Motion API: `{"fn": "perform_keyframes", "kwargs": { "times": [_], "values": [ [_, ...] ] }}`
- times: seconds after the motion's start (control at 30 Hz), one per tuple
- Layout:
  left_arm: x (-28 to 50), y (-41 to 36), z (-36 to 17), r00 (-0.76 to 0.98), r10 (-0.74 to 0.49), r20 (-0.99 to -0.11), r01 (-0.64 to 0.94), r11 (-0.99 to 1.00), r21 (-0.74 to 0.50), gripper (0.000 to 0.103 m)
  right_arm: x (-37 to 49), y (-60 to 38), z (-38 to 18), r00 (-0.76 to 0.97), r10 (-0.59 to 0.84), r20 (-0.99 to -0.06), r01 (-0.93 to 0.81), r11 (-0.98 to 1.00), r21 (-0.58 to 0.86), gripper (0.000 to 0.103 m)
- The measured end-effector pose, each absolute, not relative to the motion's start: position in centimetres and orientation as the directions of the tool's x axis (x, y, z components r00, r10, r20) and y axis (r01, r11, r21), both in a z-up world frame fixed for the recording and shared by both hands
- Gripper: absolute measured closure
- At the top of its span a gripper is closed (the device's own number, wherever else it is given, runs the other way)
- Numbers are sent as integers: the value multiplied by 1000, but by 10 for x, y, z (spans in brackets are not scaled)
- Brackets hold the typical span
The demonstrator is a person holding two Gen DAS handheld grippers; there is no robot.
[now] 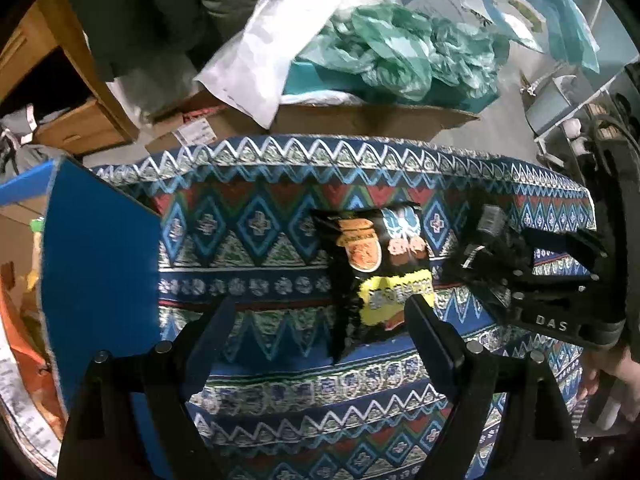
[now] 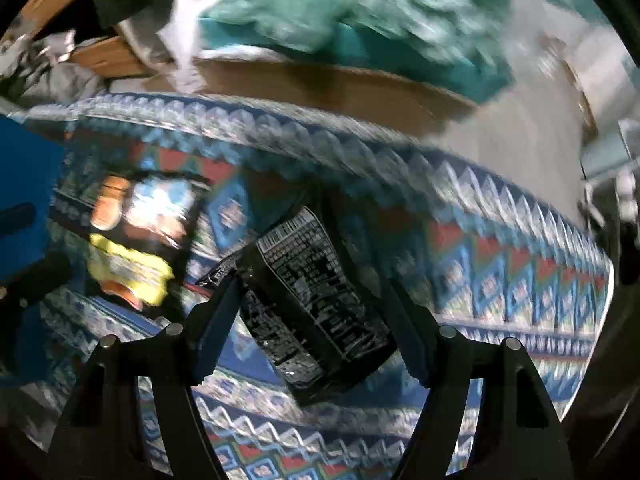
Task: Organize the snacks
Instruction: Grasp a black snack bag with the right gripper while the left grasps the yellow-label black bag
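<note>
Left gripper point(image 1: 320, 320) hangs over the patterned tablecloth point(image 1: 248, 236) with its jaws spread wide, gripping nothing; its right fingertip overlaps the yellow label of a black snack bag point(image 1: 372, 256) lying face up on the cloth. Blue box point(image 1: 100, 264) stands at the left edge of the cloth, its wall just beside the left finger, with orange packaging partly visible inside (contents too cut off to name). Right gripper point(image 2: 316, 308) has its jaws spread around a second black snack bag point(image 2: 316, 304), printed back side up, which lies tilted between the fingers; whether the fingers actually press on it I cannot tell, the right wrist view is motion-blurred. The face-up snack bag point(image 2: 140, 232) sits to the left of that one, near but apart. Beyond the cloth: a cardboard box point(image 1: 360, 120) holding crumpled green plastic point(image 1: 404, 52) and a white plastic bag point(image 1: 280, 40).
</note>
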State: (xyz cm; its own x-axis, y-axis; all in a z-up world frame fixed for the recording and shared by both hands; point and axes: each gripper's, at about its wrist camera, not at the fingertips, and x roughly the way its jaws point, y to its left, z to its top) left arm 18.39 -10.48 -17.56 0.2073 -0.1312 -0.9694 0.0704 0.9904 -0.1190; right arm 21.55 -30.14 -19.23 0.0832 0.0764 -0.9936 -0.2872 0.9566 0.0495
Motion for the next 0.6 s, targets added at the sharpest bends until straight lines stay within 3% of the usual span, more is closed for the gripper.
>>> {"fn": "perform_keyframes", "kwargs": {
  "times": [0.17, 0.33, 0.6],
  "values": [
    [184, -109, -183, 181, -171, -968, 35, 985, -168, 16, 200, -319, -178, 140, 130, -982, -375, 924, 69, 23],
    [185, -108, -189, 164, -214, -963, -22, 975, -220, 16, 191, -317, -166, 195, 156, -968, -505, 862, 37, 23],
    [186, -112, -197, 157, -246, -956, -70, 963, -259, 16, 192, -313, -184, 160, 154, -975, -565, 824, 38, 23]
  ]
}}
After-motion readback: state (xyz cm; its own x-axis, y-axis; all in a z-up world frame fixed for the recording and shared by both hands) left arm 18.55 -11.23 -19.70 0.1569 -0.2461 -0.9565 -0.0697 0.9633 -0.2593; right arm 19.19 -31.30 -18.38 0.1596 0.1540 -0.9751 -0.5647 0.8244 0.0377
